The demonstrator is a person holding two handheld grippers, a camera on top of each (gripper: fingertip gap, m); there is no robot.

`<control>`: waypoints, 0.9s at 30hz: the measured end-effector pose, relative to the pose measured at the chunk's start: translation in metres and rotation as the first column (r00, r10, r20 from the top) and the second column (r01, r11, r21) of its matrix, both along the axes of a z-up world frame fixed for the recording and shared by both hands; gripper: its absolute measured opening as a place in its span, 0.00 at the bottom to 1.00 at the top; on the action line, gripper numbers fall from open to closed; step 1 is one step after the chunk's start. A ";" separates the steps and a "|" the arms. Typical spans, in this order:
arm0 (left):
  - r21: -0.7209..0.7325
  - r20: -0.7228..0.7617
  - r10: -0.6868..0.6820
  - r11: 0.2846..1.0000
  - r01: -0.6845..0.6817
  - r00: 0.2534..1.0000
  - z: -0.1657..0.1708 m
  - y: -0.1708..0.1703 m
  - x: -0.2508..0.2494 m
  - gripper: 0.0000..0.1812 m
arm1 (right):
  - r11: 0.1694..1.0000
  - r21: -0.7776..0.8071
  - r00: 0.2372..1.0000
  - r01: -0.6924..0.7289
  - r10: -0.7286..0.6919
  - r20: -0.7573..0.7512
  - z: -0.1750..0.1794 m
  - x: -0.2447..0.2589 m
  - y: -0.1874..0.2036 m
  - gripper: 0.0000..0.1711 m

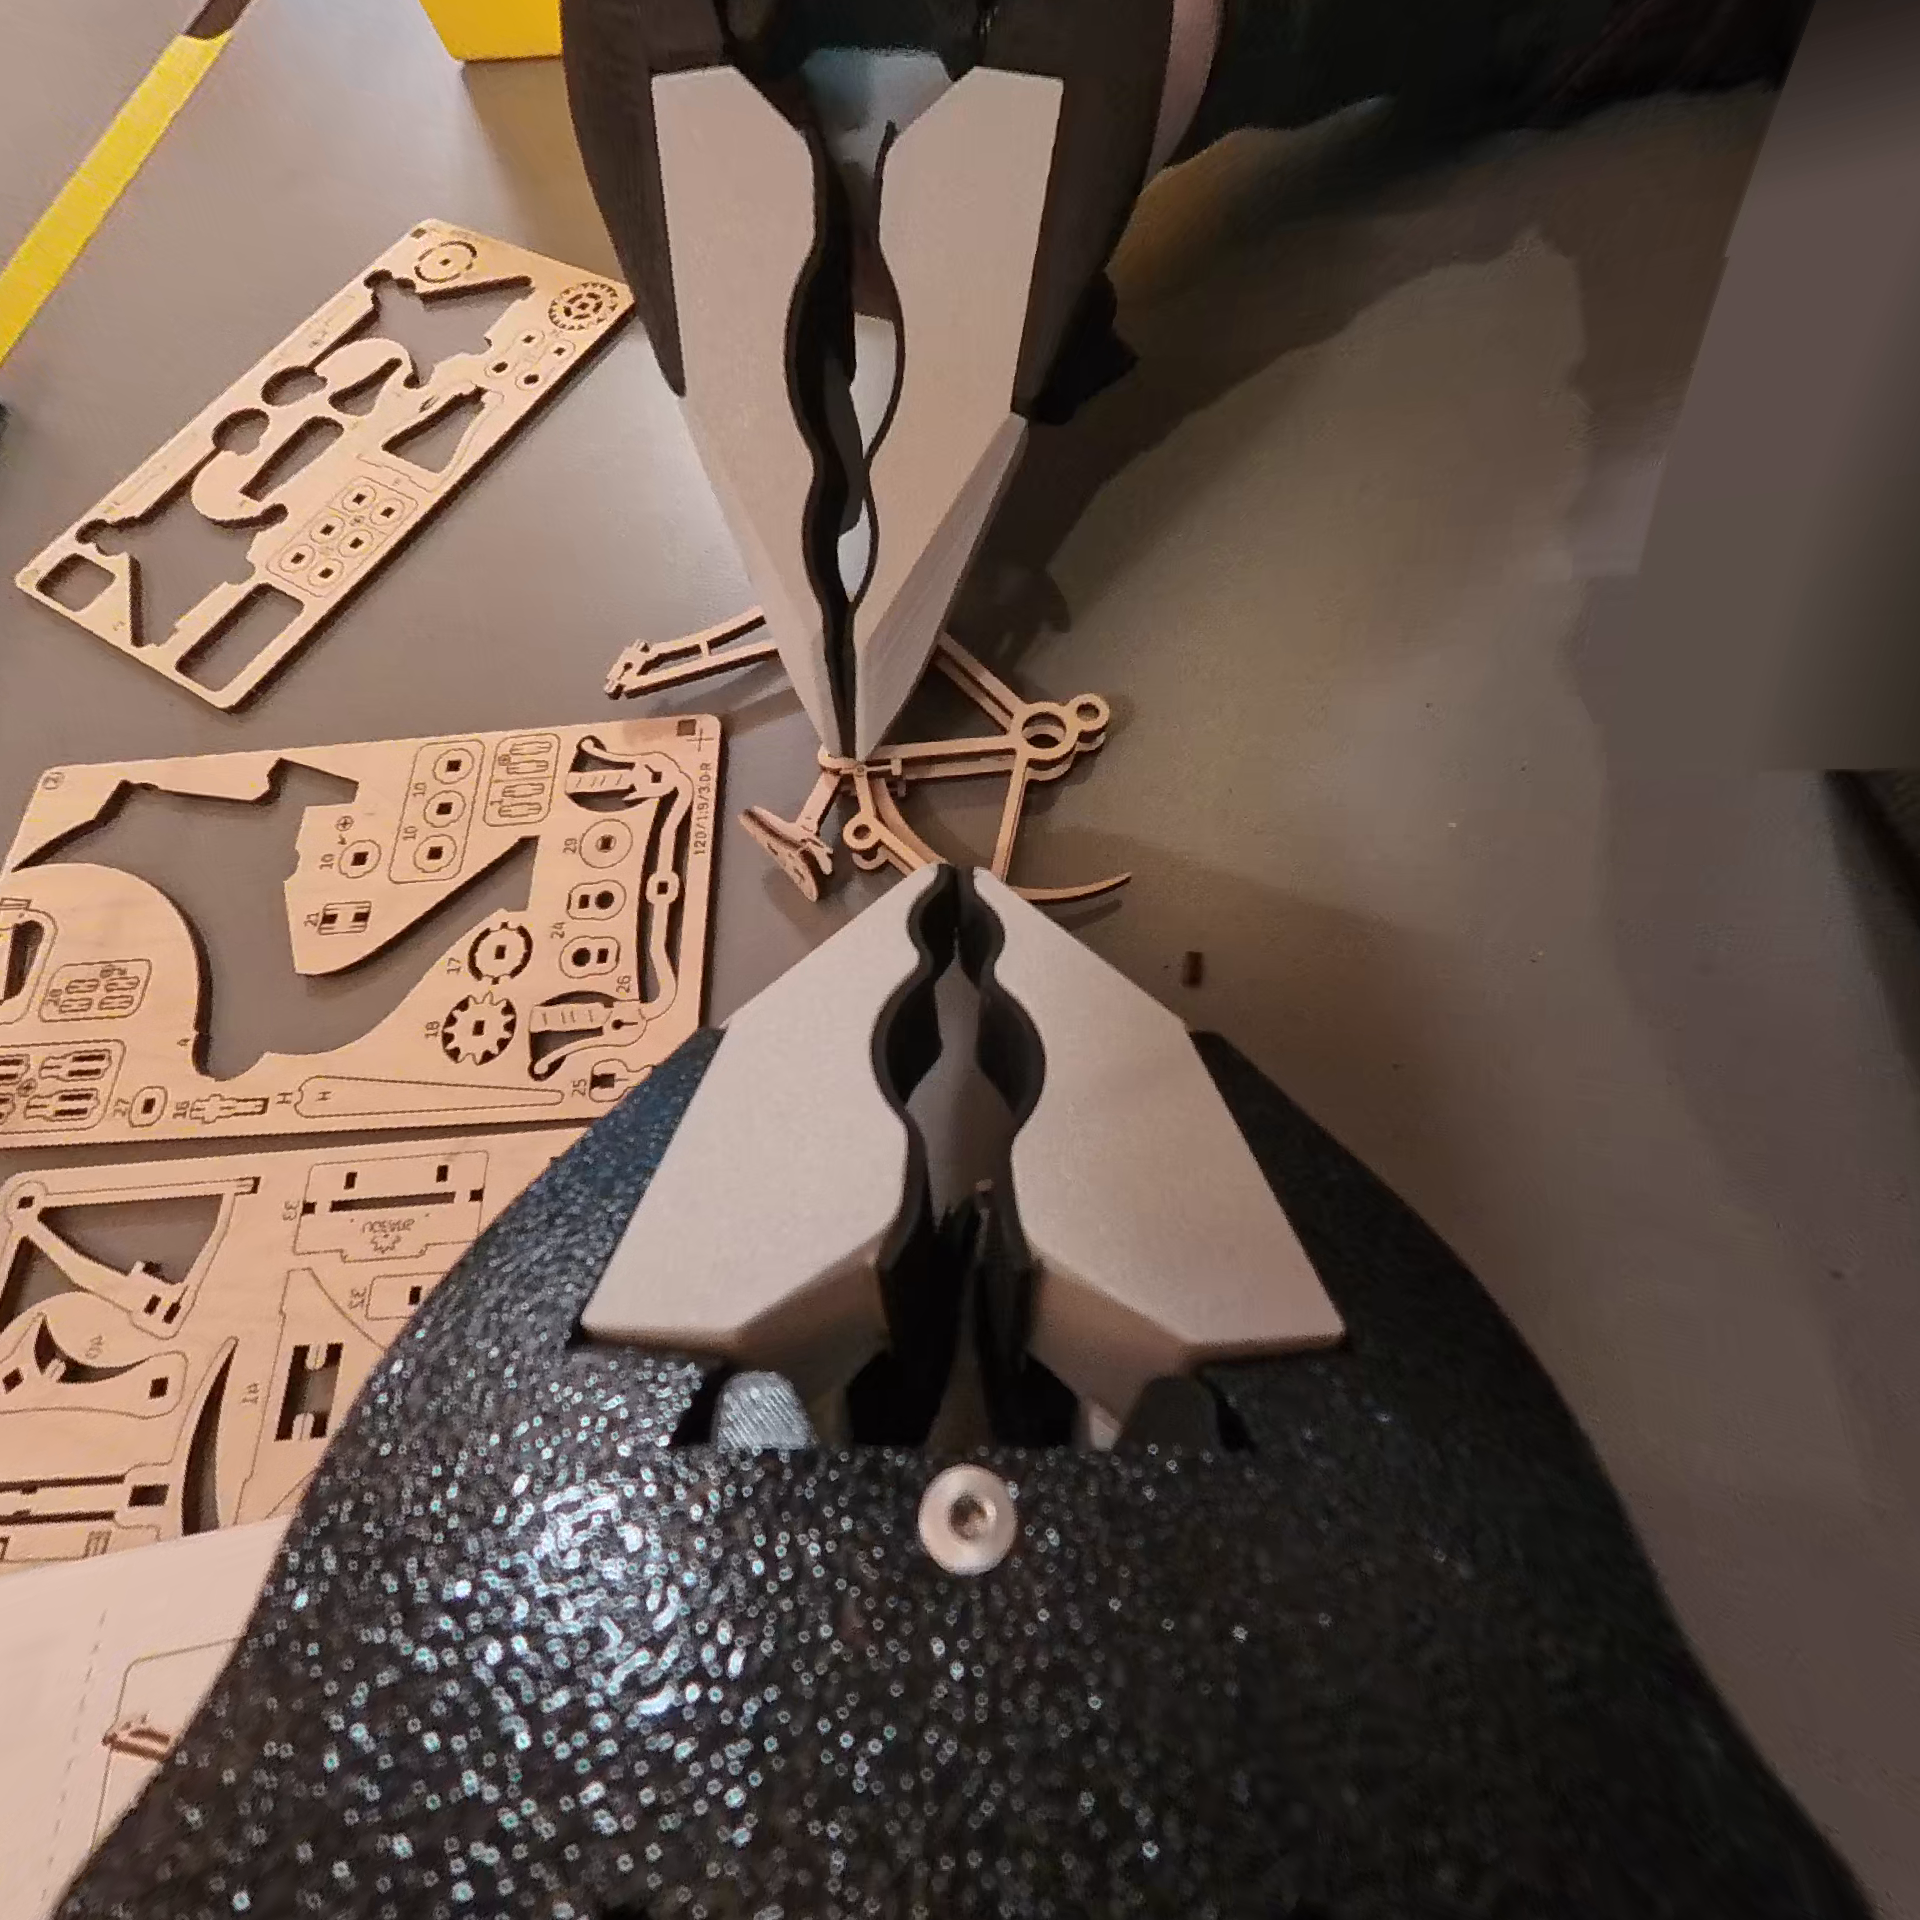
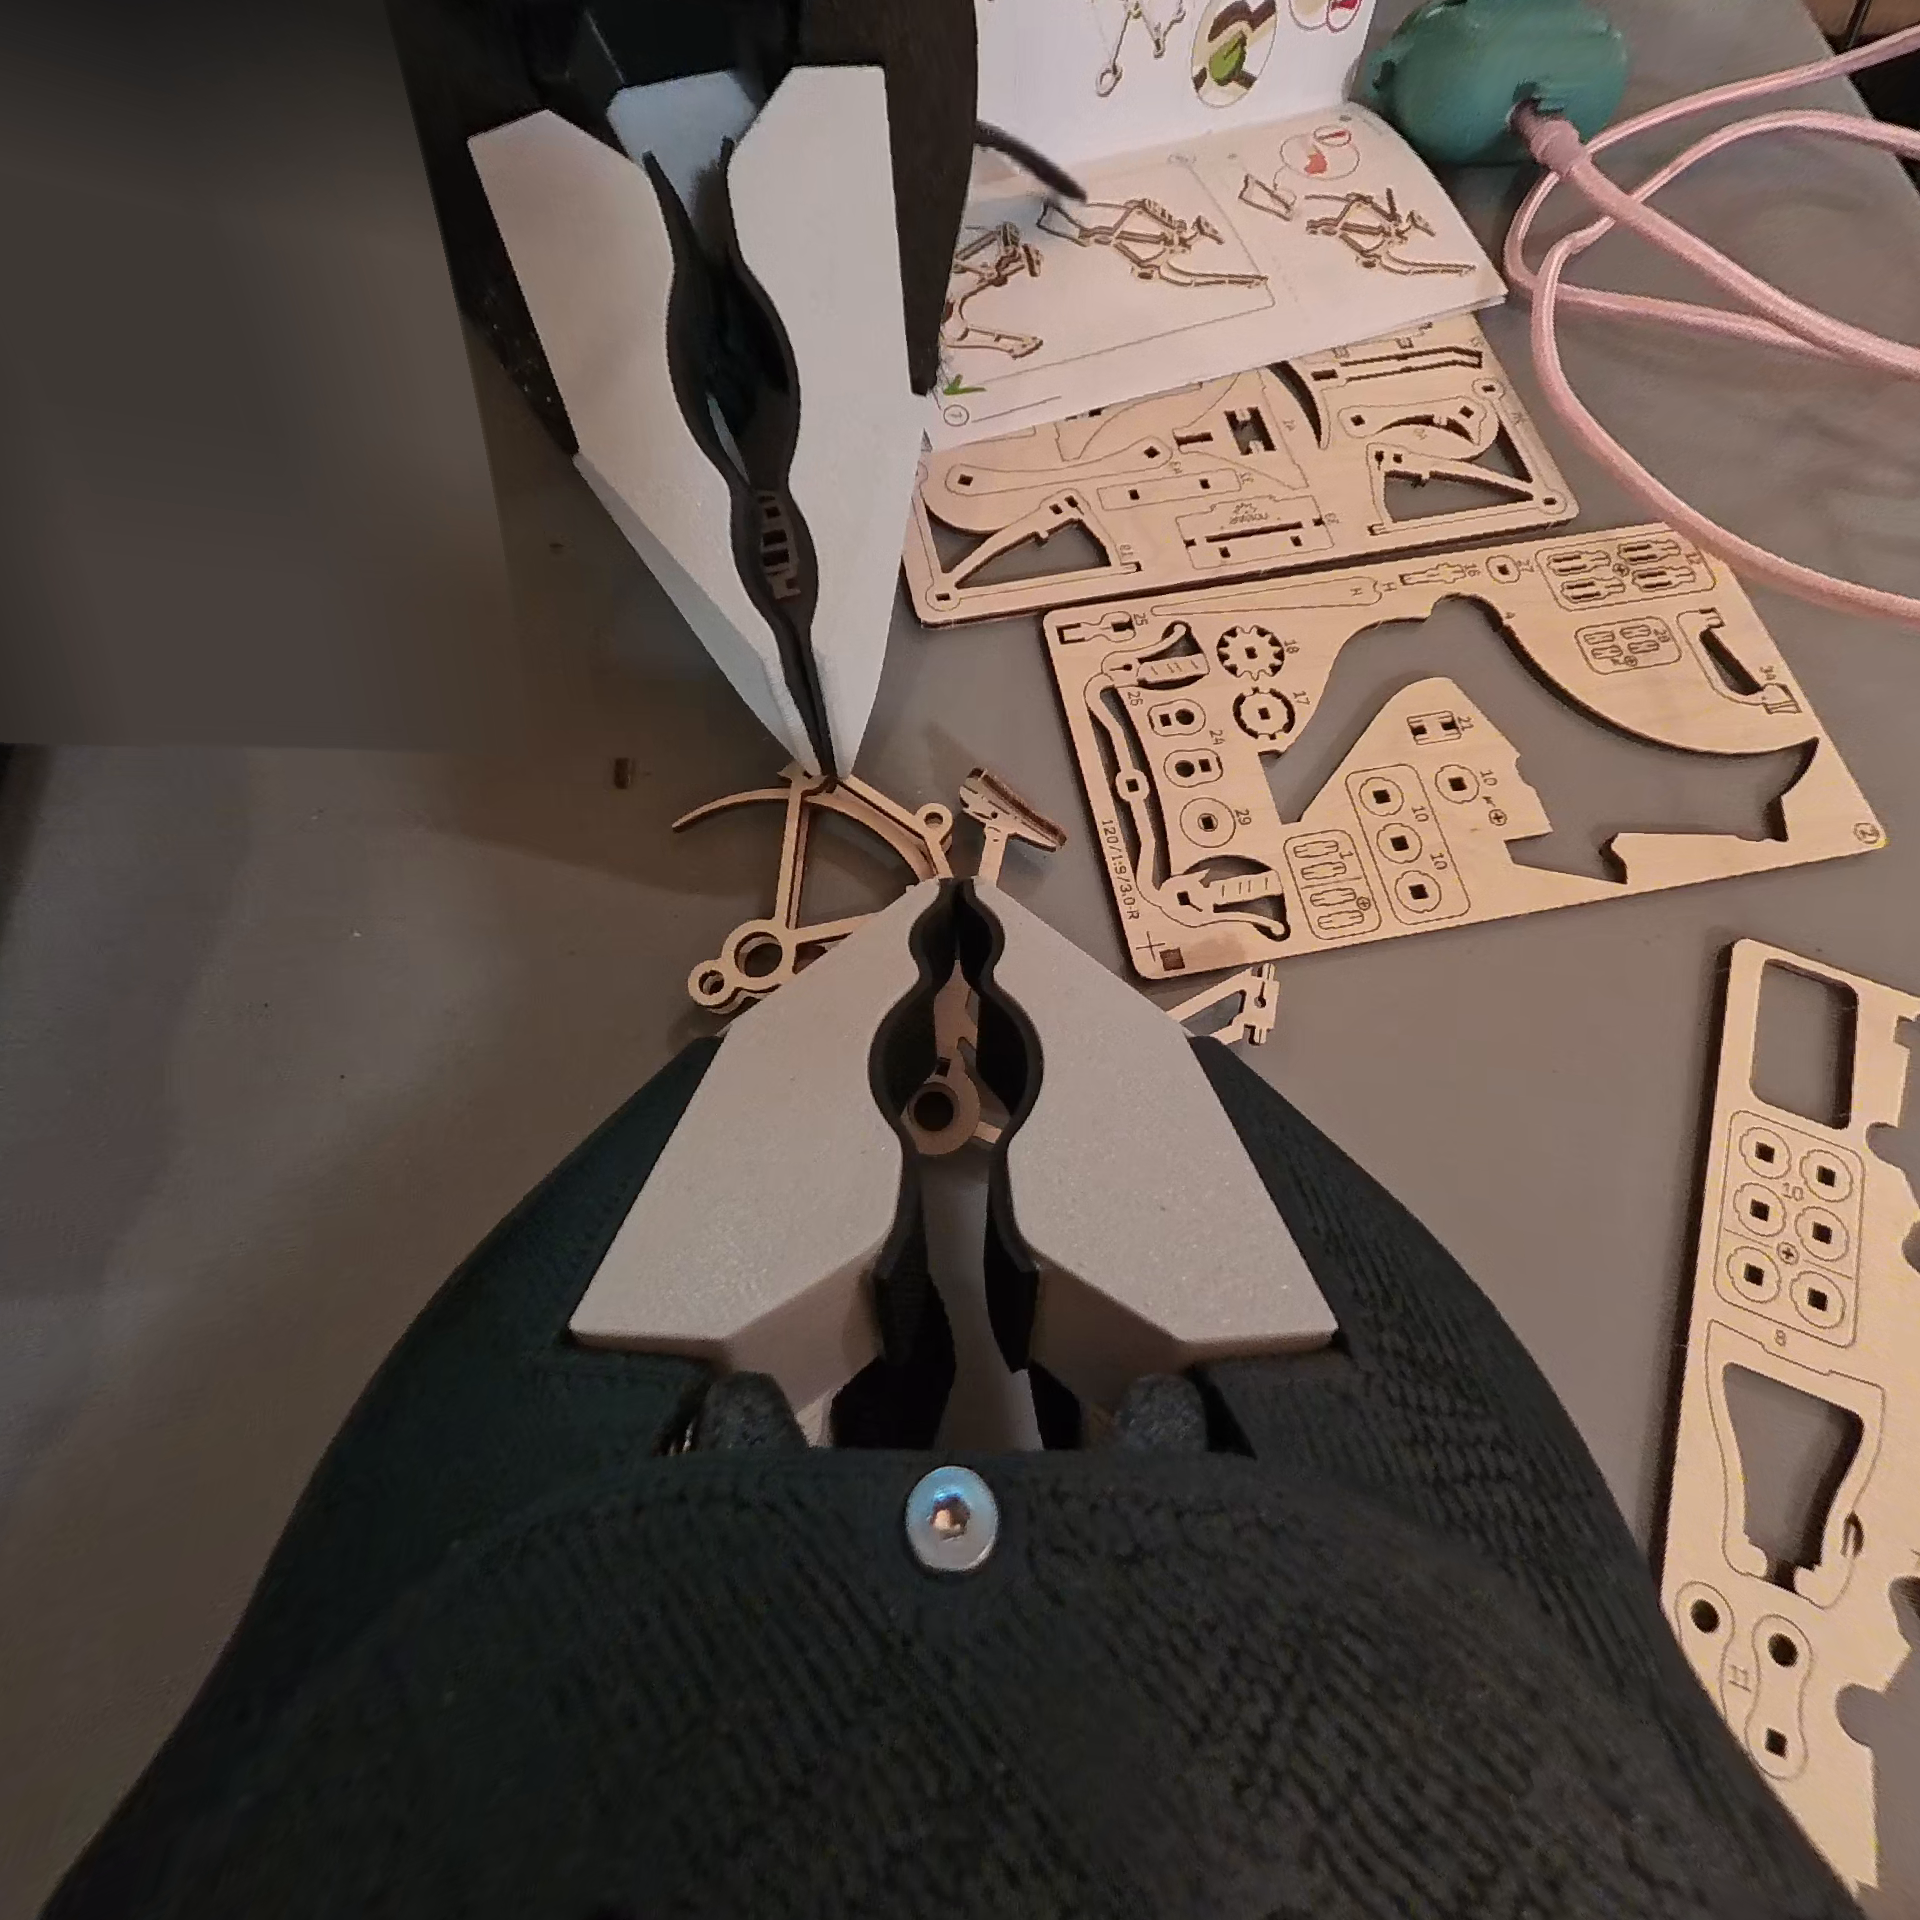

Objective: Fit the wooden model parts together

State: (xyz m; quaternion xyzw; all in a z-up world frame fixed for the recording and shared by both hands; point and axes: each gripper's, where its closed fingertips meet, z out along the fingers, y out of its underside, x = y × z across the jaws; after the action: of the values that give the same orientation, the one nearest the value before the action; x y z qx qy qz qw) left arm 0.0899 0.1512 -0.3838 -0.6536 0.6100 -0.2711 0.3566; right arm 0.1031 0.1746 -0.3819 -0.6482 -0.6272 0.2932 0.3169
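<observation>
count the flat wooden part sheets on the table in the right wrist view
3: one sheet by the instruction booklet, one nearer, mid-table, one cut off at the right edge. More may lie out of frame.

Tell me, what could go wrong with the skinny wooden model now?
The thin pale wooden model frame has skinny struts; the right gripper pinching it could snap one. The small wooden part in the left gripper might slip out or go in crooked.
</observation>
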 end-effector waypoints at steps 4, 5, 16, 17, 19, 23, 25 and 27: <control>-0.010 0.013 -0.005 1.000 0.005 1.000 0.001 0.000 0.000 0.00 | 1.000 0.002 1.000 -0.001 0.001 -0.001 0.000 0.000 0.000 0.00; -0.015 0.024 -0.007 1.000 0.008 1.000 0.001 0.000 0.000 0.00 | 1.000 0.003 1.000 -0.001 0.001 -0.003 0.000 0.000 0.000 0.00; 0.140 -0.018 -0.131 0.981 0.132 0.991 0.005 -0.005 -0.010 0.09 | 1.000 -0.018 1.000 -0.003 0.003 -0.020 0.000 0.000 0.000 0.00; 0.133 -0.023 -0.138 0.981 0.140 0.990 0.003 -0.006 -0.008 0.10 | 1.000 -0.020 1.000 -0.004 0.004 -0.022 0.000 0.000 0.000 0.00; 0.102 -0.029 -0.125 0.987 0.128 0.992 -0.001 -0.007 -0.005 0.13 | 1.000 -0.027 1.000 -0.007 0.006 -0.027 0.000 0.000 0.000 0.00; 0.085 -0.046 -0.117 0.989 0.120 0.992 -0.005 -0.006 -0.003 0.14 | 0.999 -0.041 0.999 -0.014 0.012 -0.036 0.000 0.000 0.000 0.00; 0.102 -0.056 -0.120 0.987 0.125 0.991 -0.007 -0.005 -0.003 0.12 | 0.999 -0.046 0.999 -0.016 0.014 -0.039 0.000 0.000 0.000 0.00; 0.114 -0.058 -0.124 0.985 0.130 0.991 -0.007 -0.006 -0.003 0.10 | 0.999 -0.052 0.999 -0.016 0.014 -0.042 0.000 0.000 0.000 0.00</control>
State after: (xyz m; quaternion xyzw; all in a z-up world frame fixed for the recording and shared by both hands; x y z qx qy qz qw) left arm 0.0872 0.1454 -0.3903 -0.5979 0.6742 -0.2402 0.3610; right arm 0.1031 0.1744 -0.3815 -0.6454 -0.6175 0.3252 0.3105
